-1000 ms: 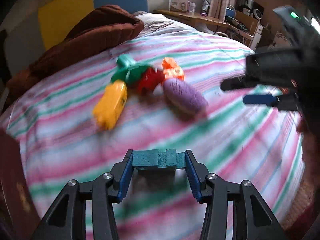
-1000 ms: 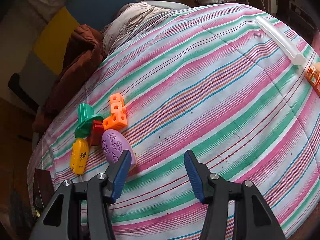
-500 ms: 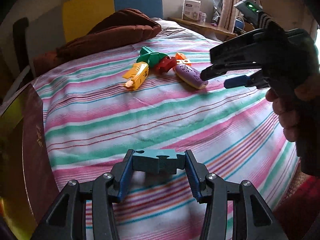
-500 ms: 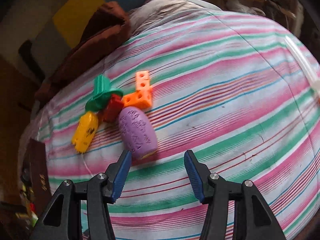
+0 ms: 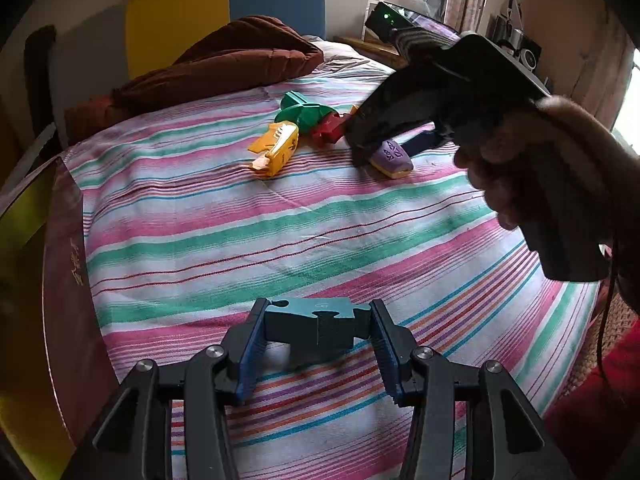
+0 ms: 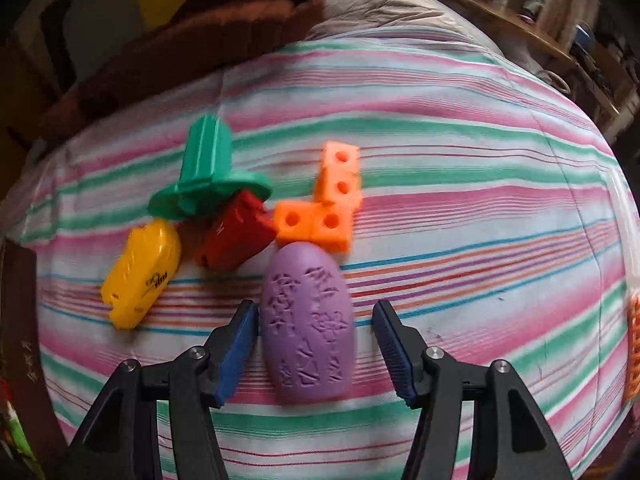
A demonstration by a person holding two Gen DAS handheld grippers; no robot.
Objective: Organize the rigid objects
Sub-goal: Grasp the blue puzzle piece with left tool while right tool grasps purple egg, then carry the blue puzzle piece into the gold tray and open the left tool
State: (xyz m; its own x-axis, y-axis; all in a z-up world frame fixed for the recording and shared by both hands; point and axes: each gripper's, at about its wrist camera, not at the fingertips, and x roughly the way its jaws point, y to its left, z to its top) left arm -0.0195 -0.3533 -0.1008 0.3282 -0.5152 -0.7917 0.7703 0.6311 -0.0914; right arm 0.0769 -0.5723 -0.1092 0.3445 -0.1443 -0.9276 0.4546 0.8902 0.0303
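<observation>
My left gripper [image 5: 318,326] is shut on a blue puzzle-shaped block [image 5: 316,322], held just above the striped bedspread [image 5: 280,232]. My right gripper [image 6: 314,336] is open, its fingers on either side of a purple oval block [image 6: 308,328] that lies on the bed; it also shows in the left wrist view [image 5: 392,158], partly hidden by the right gripper's body [image 5: 448,96]. Behind the purple block lie an orange holed block [image 6: 328,200], a red block [image 6: 232,236], a green block [image 6: 204,176] and a yellow block [image 6: 140,272].
A brown blanket [image 5: 216,64] is heaped at the head of the bed, before a yellow and blue headboard [image 5: 224,8]. A dark board [image 5: 60,280] stands at the bed's left edge. An orange lattice piece [image 6: 632,352] lies at the right edge.
My right gripper has come down toward the toy cluster, so the purple block now sits between its open fingers. My left gripper has drawn back from the cluster with the blue block.
</observation>
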